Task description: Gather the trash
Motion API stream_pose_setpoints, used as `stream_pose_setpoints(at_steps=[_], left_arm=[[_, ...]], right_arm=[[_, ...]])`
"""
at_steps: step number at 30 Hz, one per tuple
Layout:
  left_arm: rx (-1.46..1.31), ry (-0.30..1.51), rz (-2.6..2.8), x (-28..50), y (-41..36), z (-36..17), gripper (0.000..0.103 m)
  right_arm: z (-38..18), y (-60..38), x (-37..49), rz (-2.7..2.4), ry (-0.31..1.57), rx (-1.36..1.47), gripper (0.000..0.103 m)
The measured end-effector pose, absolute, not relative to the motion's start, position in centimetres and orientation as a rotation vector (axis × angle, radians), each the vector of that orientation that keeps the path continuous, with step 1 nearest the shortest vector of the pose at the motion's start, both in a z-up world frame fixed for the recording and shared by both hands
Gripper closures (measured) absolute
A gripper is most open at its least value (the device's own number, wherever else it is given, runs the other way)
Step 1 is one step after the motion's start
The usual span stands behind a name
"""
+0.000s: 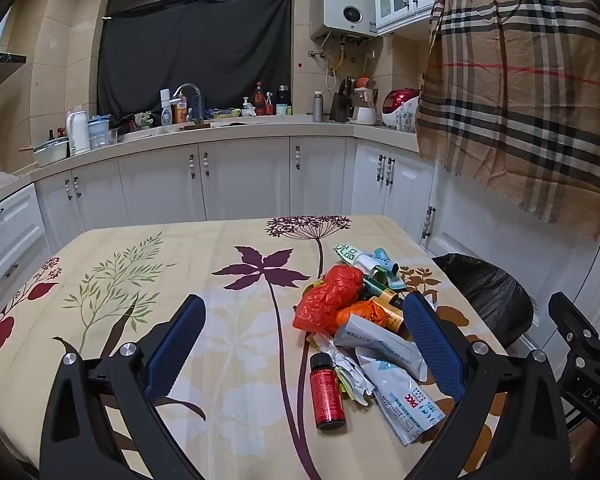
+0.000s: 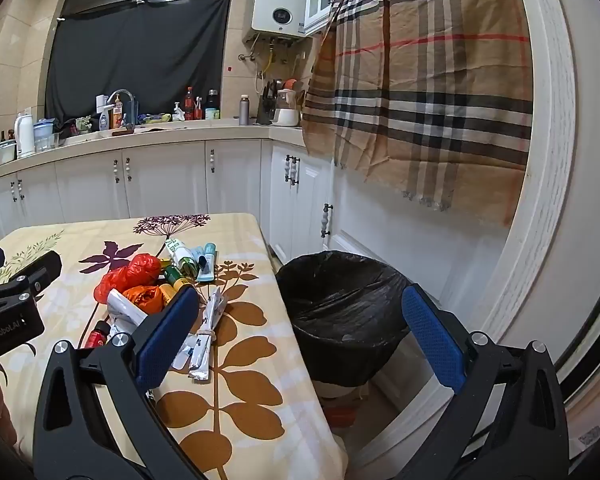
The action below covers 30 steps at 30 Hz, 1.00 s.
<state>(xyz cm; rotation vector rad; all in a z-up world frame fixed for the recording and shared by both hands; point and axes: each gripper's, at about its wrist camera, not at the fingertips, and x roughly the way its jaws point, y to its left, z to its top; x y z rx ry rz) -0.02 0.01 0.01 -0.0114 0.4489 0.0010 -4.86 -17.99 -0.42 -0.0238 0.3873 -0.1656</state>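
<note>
A: Where is the trash lying?

B: The trash pile (image 1: 360, 320) is sitting on the right side of the floral tablecloth (image 1: 140, 280): a red plastic bag (image 1: 332, 296), a small red bottle (image 1: 327, 390), foil pouches (image 1: 396, 384). You are holding your left gripper (image 1: 304, 348) over it with its jaws standing wide apart, gripping nothing.

A: And the bin?

B: The black-lined trash bin (image 2: 340, 312) is standing just beside the table's right edge. Your right gripper (image 2: 300, 336) is hovering there, jaws spread wide and empty, one finger over the table, the other over the bin.
</note>
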Motion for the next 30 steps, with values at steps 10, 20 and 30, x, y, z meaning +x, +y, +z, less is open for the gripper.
stream_pose_setpoints(at_steps=[10, 20, 30], left_arm=[[-0.011, 0.453, 0.000, -0.01, -0.01, 0.02, 0.007], [-0.011, 0.456, 0.000, -0.01, -0.24, 0.17, 0.007], [-0.010, 0.457, 0.001, -0.06, -0.17, -0.02, 0.007]], right_arm=[[-0.44, -18.02, -4.80, -0.165, 0.387, -0.019, 0.004], [-0.24, -18.01, -4.92, -0.165, 0.386, -0.019, 0.004], [-0.37, -18.02, -4.82, -0.165, 0.386, -0.019, 0.004]])
